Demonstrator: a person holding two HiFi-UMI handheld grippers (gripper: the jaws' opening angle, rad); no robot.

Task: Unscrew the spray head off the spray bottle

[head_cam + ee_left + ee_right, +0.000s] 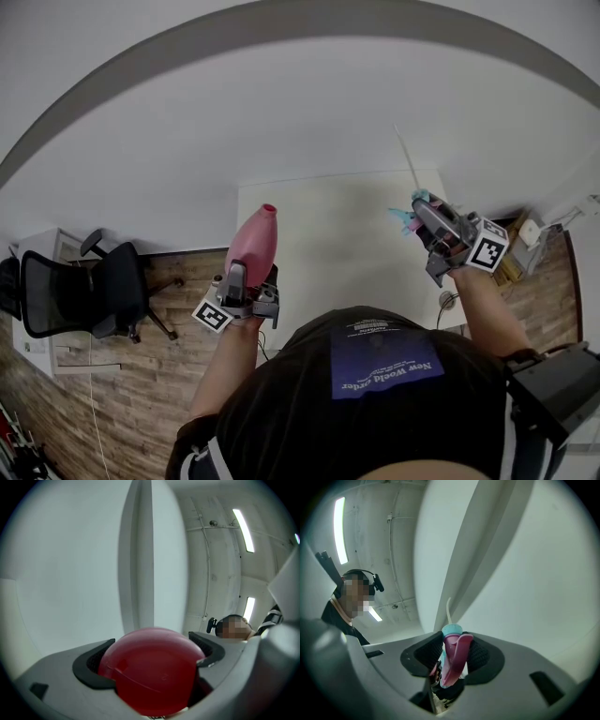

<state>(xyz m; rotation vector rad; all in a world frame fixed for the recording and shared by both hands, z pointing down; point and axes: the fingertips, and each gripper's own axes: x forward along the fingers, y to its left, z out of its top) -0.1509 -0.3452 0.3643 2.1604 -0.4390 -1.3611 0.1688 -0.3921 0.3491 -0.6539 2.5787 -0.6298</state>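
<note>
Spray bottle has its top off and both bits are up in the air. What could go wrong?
The bottle is open at the neck and leans in the left gripper; tipped further, anything inside could spill. The spray head sits narrowly between the right gripper's jaws, so it might slip and drop. Its thin tube could bend if bumped.

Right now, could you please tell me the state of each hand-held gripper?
Left hand-held gripper: closed on the pink spray bottle, whose head is already off.
Right hand-held gripper: closed on the detached spray head.
</note>
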